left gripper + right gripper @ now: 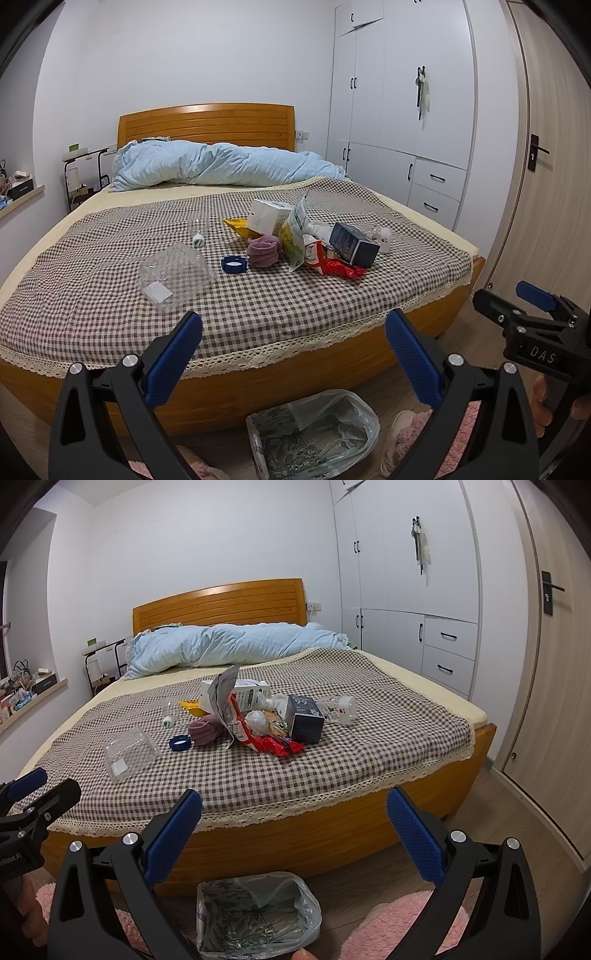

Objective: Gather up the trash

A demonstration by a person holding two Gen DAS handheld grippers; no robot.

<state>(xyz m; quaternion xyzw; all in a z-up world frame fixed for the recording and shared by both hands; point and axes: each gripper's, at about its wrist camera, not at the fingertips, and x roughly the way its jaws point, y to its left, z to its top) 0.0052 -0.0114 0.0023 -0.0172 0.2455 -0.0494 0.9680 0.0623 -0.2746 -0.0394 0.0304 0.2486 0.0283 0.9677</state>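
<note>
Trash lies on the checkered bedspread (258, 306): a clear plastic clamshell (173, 275) (129, 753), a blue cap (233, 264) (180, 743), a small clear bottle (198, 225), a red wrapper (338, 267) (271, 746), a dark blue box (354, 244) (306, 718), a white carton (267, 218) (236, 694) and a clear bottle (338, 709). A lined trash bin (314, 432) (255, 912) stands on the floor below. My left gripper (293, 354) is open and empty before the bed's foot. My right gripper (293, 834) is open and empty too.
A purple sock roll (263, 251) sits among the trash. A blue duvet (221, 164) lies by the headboard. White wardrobes (399, 110) and a door (546, 184) stand right. Pink slippers (391, 926) flank the bin on the wooden floor.
</note>
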